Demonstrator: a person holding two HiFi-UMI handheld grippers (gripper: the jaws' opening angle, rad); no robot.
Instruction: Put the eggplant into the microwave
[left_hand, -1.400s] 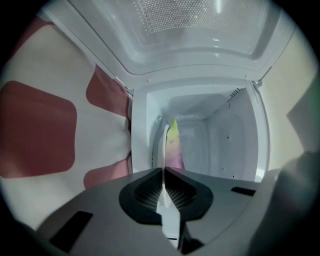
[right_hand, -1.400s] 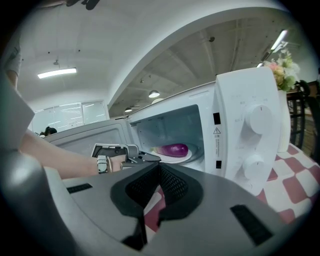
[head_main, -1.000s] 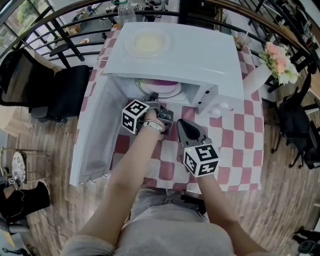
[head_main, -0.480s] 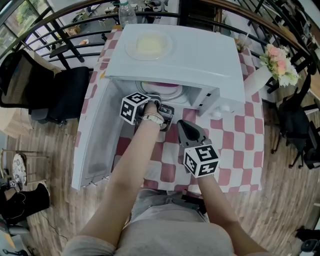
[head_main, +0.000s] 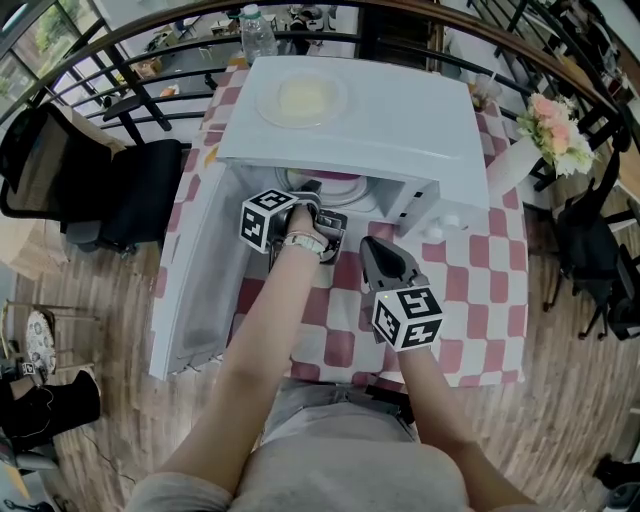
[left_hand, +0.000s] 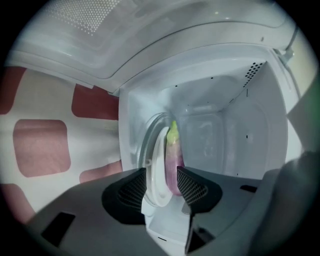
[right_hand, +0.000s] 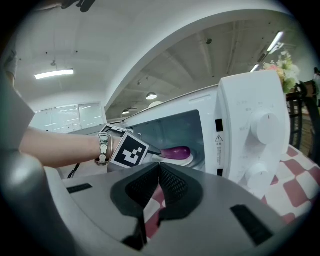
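Observation:
The purple eggplant (left_hand: 174, 165) with its green stem lies on the white plate (left_hand: 159, 172) inside the open white microwave (head_main: 350, 110). My left gripper (left_hand: 161, 175) reaches into the microwave's mouth. Its jaws are opening, with the eggplant's near end and the plate's rim between them and no pad pressing. In the right gripper view the eggplant (right_hand: 176, 151) rests on the plate just past the left gripper's marker cube (right_hand: 128, 151). My right gripper (right_hand: 159, 170) hangs shut and empty in front of the microwave, over the checkered cloth (head_main: 470, 300).
The microwave door (head_main: 195, 290) stands swung out to the left. A shallow dish (head_main: 300, 98) sits on top of the microwave. A vase of flowers (head_main: 555, 120) stands at the right, a water bottle (head_main: 255, 30) behind, dark chairs (head_main: 130, 180) at the left.
The left gripper has edged slightly further into the microwave's opening. The right gripper has kept its place.

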